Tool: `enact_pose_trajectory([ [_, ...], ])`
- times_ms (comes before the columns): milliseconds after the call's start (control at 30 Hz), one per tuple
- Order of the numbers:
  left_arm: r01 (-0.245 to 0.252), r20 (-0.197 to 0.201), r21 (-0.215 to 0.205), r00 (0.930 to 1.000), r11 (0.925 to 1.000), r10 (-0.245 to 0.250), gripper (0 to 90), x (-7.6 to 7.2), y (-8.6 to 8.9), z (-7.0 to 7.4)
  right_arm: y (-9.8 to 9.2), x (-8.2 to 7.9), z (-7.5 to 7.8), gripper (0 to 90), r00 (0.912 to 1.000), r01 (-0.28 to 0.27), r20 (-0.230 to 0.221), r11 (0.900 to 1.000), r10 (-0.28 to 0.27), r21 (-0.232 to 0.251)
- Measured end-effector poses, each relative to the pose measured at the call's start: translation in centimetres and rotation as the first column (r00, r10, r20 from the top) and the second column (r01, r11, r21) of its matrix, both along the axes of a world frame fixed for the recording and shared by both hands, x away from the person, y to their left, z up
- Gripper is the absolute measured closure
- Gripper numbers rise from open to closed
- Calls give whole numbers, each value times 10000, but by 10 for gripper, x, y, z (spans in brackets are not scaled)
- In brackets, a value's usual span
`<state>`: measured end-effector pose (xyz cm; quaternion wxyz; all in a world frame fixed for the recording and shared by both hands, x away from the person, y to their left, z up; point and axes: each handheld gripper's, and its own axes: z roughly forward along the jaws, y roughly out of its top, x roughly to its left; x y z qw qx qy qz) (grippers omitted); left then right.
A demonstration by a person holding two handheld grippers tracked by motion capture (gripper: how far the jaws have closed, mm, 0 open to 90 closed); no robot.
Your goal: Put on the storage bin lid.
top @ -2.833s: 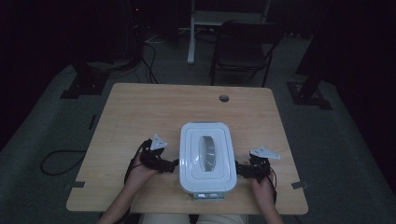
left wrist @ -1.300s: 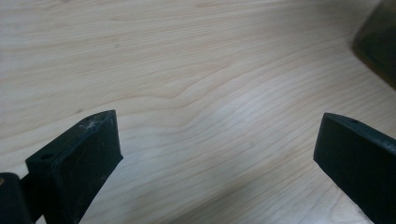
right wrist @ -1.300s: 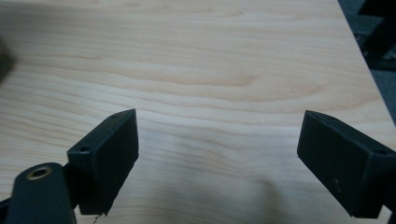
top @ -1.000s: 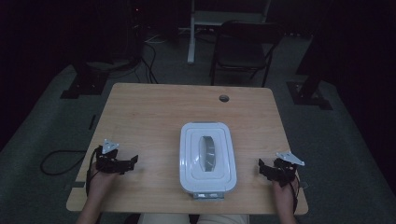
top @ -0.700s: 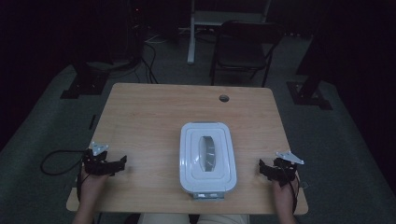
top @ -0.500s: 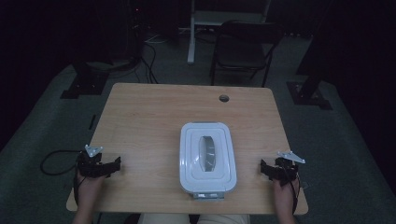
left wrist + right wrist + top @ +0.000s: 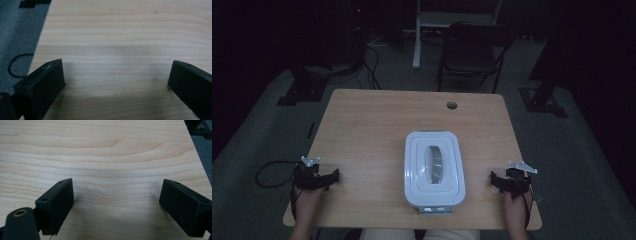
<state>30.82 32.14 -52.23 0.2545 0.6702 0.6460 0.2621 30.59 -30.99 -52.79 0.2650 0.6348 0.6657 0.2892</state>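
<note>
A white rectangular container (image 7: 432, 167) with a clipped lid and a clear window in its top sits on the wooden table (image 7: 377, 125), near the front middle. My left gripper (image 7: 316, 176) rests near the table's front left edge, well left of the container, with its jaws wide apart. In the left gripper view the gripper (image 7: 116, 75) has only bare wood between its fingers. My right gripper (image 7: 510, 180) lies near the front right edge, right of the container, and is open too. The right gripper view shows the gripper (image 7: 116, 197) with nothing between its jaws.
A round cable hole (image 7: 452, 105) sits near the table's far edge. A dark chair (image 7: 472, 50) and desk legs stand behind the table. A black cable (image 7: 269, 172) loops on the grey floor by the left edge.
Both grippers have drawn away from the container's sides to the table's outer edges. The left one slid farther left over the last second; the right one has barely moved. The container has stayed in place.
</note>
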Motion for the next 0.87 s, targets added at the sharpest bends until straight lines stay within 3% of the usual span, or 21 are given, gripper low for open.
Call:
enact_pose_trajectory([
  [867, 198, 94, -125, 9998, 9997, -197, 16, 1, -2, -1, 0, 0, 0, 119, 10000, 6, -5, 10000, -6, 2],
])
